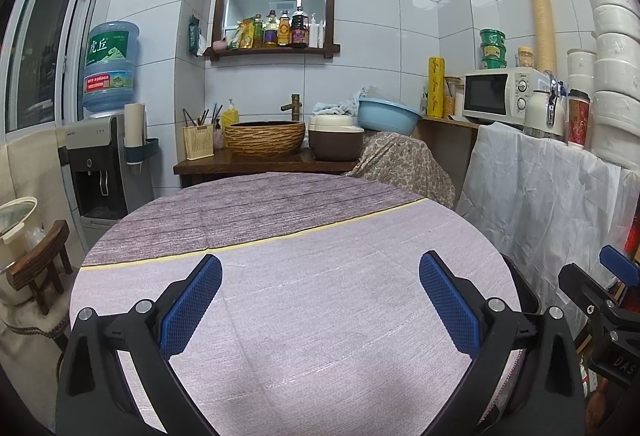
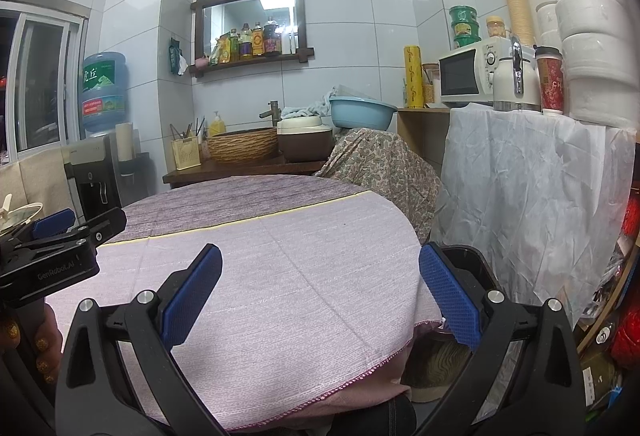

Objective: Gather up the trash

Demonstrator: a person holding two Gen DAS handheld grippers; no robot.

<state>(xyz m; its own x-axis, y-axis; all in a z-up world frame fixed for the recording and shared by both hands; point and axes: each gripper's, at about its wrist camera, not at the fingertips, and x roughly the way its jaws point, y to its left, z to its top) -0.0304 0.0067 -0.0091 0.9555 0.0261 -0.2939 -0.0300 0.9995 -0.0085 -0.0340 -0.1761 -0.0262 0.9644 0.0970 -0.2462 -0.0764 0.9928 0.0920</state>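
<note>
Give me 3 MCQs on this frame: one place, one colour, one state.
1. Where does the blue basin sit?
A. on the round table
B. on the patterned cloth beside the brown sink
C. on top of the microwave

2. What colour are the gripper pads?
A. blue
B. red
C. green

3. How do the left gripper and right gripper stand?
A. both shut
B. both open, holding nothing
C. left shut on a cup

Key: 1 B, the basin rests on the draped patterned cloth right of the sink. 2 A, both wrist views show blue pads. 3 B, the fingers are spread wide over bare tablecloth.
</note>
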